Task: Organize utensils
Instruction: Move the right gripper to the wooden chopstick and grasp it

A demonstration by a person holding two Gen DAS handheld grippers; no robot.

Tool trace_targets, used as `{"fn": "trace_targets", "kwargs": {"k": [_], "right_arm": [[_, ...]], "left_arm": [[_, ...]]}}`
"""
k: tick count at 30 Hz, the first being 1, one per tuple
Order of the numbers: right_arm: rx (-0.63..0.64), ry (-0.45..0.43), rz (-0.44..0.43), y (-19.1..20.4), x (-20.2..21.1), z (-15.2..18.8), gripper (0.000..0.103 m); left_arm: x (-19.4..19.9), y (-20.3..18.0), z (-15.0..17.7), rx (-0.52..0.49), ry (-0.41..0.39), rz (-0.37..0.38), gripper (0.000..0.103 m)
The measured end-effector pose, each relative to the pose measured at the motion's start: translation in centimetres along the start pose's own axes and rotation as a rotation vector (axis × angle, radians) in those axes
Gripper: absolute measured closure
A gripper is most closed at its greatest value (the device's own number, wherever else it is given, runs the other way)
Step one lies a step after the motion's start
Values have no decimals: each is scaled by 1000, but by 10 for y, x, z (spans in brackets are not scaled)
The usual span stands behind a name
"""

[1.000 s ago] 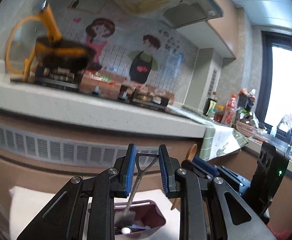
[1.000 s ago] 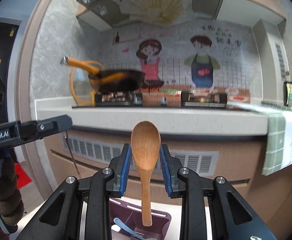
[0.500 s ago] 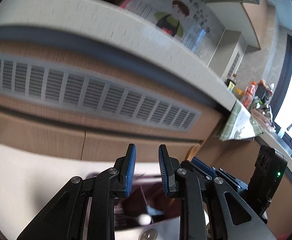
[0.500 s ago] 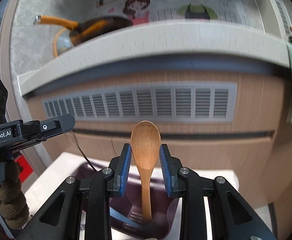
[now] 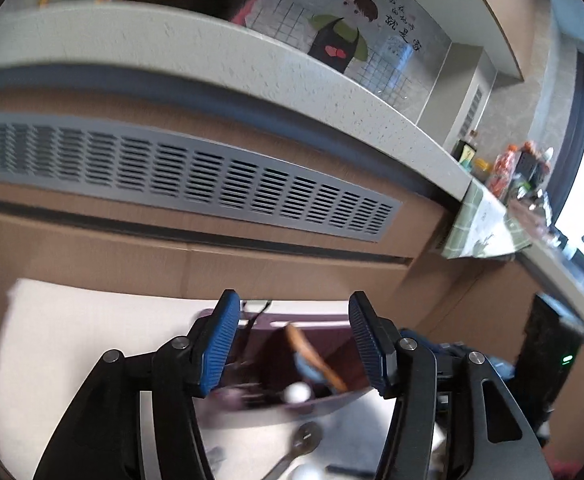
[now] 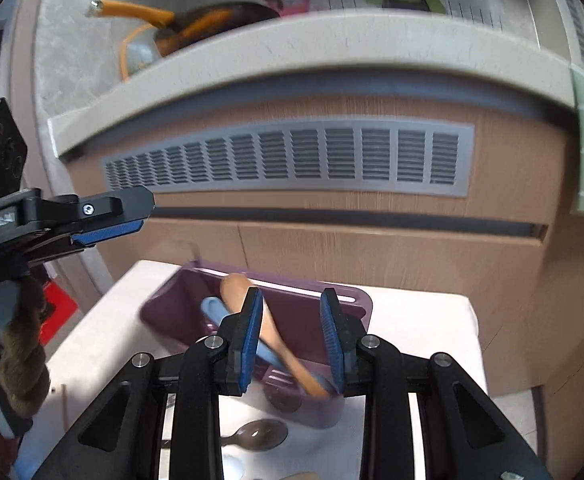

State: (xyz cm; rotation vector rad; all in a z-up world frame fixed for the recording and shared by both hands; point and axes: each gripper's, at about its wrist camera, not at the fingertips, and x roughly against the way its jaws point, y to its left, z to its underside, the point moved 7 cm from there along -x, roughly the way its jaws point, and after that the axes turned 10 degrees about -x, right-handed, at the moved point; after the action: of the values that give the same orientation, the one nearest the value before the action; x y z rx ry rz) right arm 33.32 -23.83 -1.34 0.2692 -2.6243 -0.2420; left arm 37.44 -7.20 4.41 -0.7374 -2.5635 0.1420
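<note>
**Spoon dropped, both grippers free**

Since 0.5 s ago the wooden spoon [image 6: 248, 312] has left my right gripper [image 6: 292, 340] and now lies slanted in the purple bin [image 6: 356, 300], its bowl toward the far rim, resting over a blue spoon [image 6: 216, 308]. Both jaw pairs have spread: my left gripper [image 5: 292, 344] gapes wide with nothing between its pads, and the right stands moderately parted, also holding nothing.

From the left wrist view the bin [image 5: 332, 400] sits directly below, blurred.

On the white pad [image 6: 412, 320] just in front of the bin lies a metal spoon [image 6: 260, 434], likely my next pick. To do it well, I judge I should lower 1 gripper straight over its handle, keep the jaws clear of the bin wall, and close only once the pads straddle the handle squarely.
</note>
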Motion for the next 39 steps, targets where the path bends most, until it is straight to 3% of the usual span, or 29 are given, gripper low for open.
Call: {"fn": "trace_targets", "kwargs": {"k": [4,10,13,19,22,26,31,36,38,39], "right_arm": [[55,20,-19,19,19,13,75],[126,131,-40,47,26,70,75],[124,211,-92,63,28,102,74],[183,414,-323,127,34,169,74],[245,483,-361,159,26,193,74],[339,510,-362,197,12,209,74],[383,540,-379,240,-13,218,76],[448,524,-299,262,-43,222,78],[473,500,-280,266,-47,221,84],[484,490,-267,267,-48,220,94]], "left_arm": [[36,16,18,-23,1,-95,45],[88,48,64,52,19,-199,41],[105,61,92,72,45,-246,38],[141,94,142,116,85,-419,37],[164,112,160,141,81,-501,37],[205,139,171,209,23,-596,34],[238,161,181,285,-36,-626,29],[239,165,187,310,-48,-586,28],[236,163,188,321,-49,-572,27],[233,160,189,325,-45,-562,27]]}}
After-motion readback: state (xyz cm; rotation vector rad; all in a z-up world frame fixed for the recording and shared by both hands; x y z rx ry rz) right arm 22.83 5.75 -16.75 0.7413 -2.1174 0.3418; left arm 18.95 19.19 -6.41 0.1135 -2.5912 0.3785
